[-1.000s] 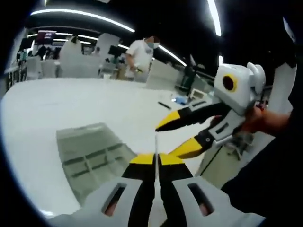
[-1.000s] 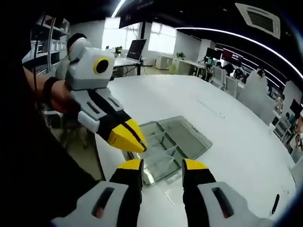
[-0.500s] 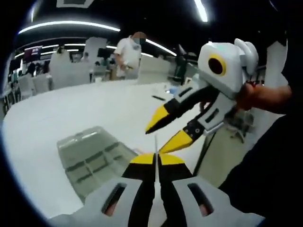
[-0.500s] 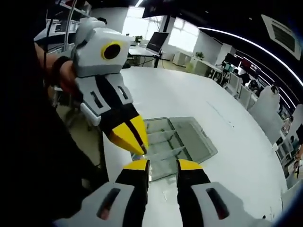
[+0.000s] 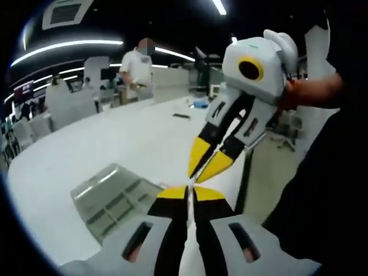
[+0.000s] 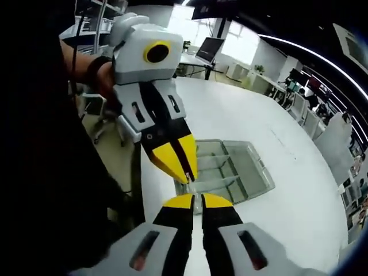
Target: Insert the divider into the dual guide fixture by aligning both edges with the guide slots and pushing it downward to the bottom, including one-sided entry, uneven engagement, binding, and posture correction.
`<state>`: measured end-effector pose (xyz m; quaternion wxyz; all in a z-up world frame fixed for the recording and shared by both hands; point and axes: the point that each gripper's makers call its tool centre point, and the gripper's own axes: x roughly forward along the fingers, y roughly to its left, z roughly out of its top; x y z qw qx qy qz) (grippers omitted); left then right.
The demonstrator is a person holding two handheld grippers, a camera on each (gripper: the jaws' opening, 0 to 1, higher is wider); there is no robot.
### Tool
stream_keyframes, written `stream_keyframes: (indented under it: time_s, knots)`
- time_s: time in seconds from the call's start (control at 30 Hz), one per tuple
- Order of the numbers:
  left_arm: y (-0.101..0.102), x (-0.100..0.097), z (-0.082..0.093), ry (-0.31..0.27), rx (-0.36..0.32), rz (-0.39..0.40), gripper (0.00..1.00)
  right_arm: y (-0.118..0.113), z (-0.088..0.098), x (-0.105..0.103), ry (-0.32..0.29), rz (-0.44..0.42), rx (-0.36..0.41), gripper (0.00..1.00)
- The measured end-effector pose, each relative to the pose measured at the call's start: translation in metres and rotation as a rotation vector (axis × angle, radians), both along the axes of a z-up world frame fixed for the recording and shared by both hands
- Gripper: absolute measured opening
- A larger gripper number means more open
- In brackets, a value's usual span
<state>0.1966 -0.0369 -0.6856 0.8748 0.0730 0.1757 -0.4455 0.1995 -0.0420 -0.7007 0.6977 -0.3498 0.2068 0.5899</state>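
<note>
Both grippers meet in mid-air above the near edge of a white table (image 5: 86, 149). Seen from its own camera, the left gripper (image 5: 190, 192) has its yellow-tipped jaws pressed together on a thin clear divider (image 5: 190, 179), a pale sliver standing edge-on between the tips. From the right gripper view, the left gripper (image 6: 185, 167) comes down from the upper left with the divider's edge glinting at its tip. The right gripper (image 5: 206, 168) enters the left gripper view from the upper right, jaws nearly closed around the divider's top edge; in its own view its jaws (image 6: 196, 200) stand almost together, with a narrow gap, and whether they actually pinch the sheet cannot be told. Holding the sheet at two points likely serves to steady and square it before lowering, since both edges must enter the slots evenly. The dual guide fixture (image 6: 227, 172), a clear rectangular tray with low walls, lies on the table just beyond the tips; it holds several clear cross partitions dividing it into compartments, and nothing else can be made out inside. In the left gripper view it (image 5: 112, 198) sits to the lower left, below the grippers. The divider has not entered any slot. A person (image 5: 135, 69) stands far across the room.
</note>
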Motion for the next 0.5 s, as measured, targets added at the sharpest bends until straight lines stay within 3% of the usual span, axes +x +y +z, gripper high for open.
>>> stream_keyframes:
  time_s: [0.33, 0.43, 0.5]
  knots:
    - [0.0003, 0.0009, 0.0009, 0.006, -0.053, 0.027, 0.03, -0.0003, 0.0046, -0.0065, 0.086, 0.039, -0.068, 0.00]
    - [0.0042, 0.0018, 0.0031, 0.049, -0.113, 0.070, 0.04, 0.0018, 0.0070, -0.0071, 0.117, 0.036, -0.080, 0.00]
    - [0.0068, 0.0025, 0.0038, 0.041, -0.128, 0.079, 0.05, 0.0024, 0.0088, -0.0069, 0.146, 0.031, -0.087, 0.00]
